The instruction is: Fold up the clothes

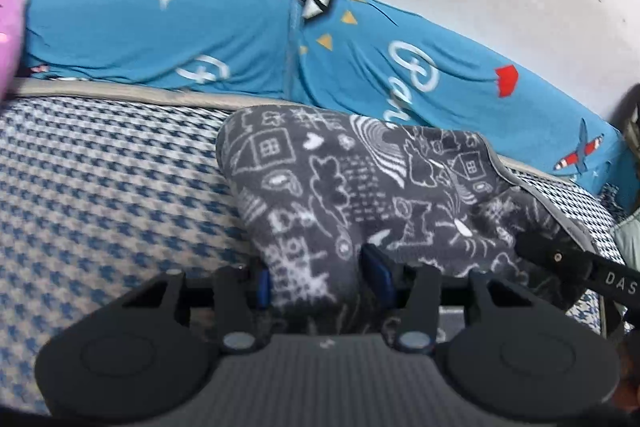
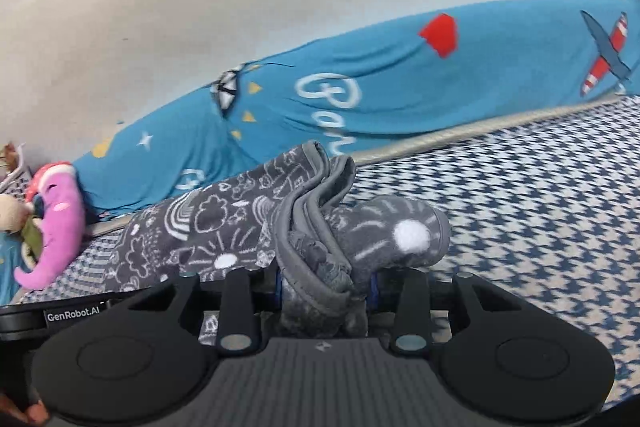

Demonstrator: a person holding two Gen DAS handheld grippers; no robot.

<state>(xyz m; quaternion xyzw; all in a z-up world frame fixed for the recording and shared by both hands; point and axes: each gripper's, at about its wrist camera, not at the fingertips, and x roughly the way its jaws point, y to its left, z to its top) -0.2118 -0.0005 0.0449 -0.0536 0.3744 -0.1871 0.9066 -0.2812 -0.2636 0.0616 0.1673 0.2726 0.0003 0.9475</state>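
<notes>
A dark grey fleece garment with white doodle prints point(image 1: 352, 183) lies bunched on a blue-and-white houndstooth bed cover point(image 1: 100, 187). My left gripper point(image 1: 320, 283) is shut on a fold of it, and the cloth fills the gap between the blue pads point(image 1: 378, 277). The right gripper's body point(image 1: 576, 263) pokes in at the garment's right edge. In the right wrist view, my right gripper point(image 2: 326, 287) is shut on a thick bunch of the same garment point(image 2: 224, 223), where its grey bound hem point(image 2: 308, 239) is rolled up. The left gripper's body point(image 2: 72, 317) shows at the lower left.
A long blue cartoon-print pillow or bolster point(image 1: 180, 31) point(image 2: 400, 87) runs along the white wall behind the garment. A pink plush toy point(image 2: 56, 227) point(image 1: 10, 27) lies at the left end. Houndstooth cover point(image 2: 520, 207) stretches away to the right.
</notes>
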